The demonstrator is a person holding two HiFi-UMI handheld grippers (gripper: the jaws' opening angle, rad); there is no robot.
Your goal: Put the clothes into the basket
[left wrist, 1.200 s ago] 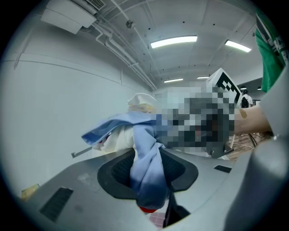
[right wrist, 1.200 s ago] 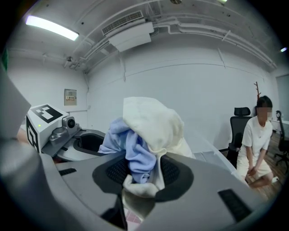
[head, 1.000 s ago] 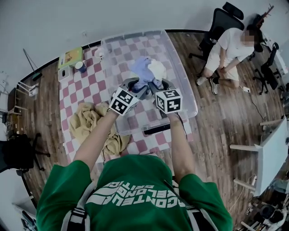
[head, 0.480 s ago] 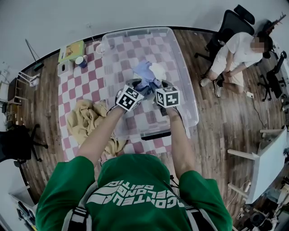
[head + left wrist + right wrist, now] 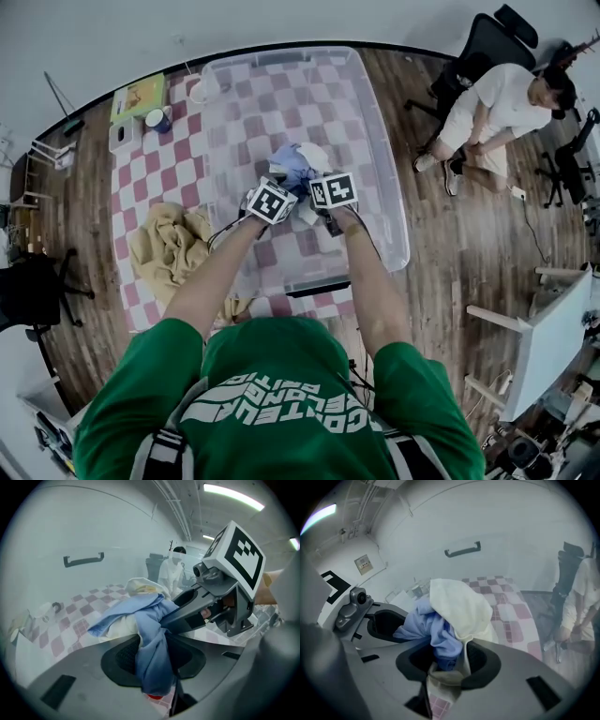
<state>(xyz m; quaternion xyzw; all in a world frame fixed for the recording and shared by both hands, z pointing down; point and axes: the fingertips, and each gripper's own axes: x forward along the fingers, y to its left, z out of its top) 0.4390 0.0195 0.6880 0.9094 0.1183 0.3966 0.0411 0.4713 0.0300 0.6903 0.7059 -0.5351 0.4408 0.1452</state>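
Left gripper (image 5: 154, 658) and right gripper (image 5: 447, 660) jaws each pinch the blue-and-cream bundle (image 5: 295, 161), apparently low inside the clear basket (image 5: 394, 187) and not yet released. A tan garment (image 5: 169, 248) at the surface's left edge remains.

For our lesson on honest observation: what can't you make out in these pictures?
Head view: the left gripper and right gripper cover their own jaws, and whether the clothes bundle touches the basket floor.
Right gripper view: the seated person, cut off by the right edge.
Head view: print on the yellow box, too small.
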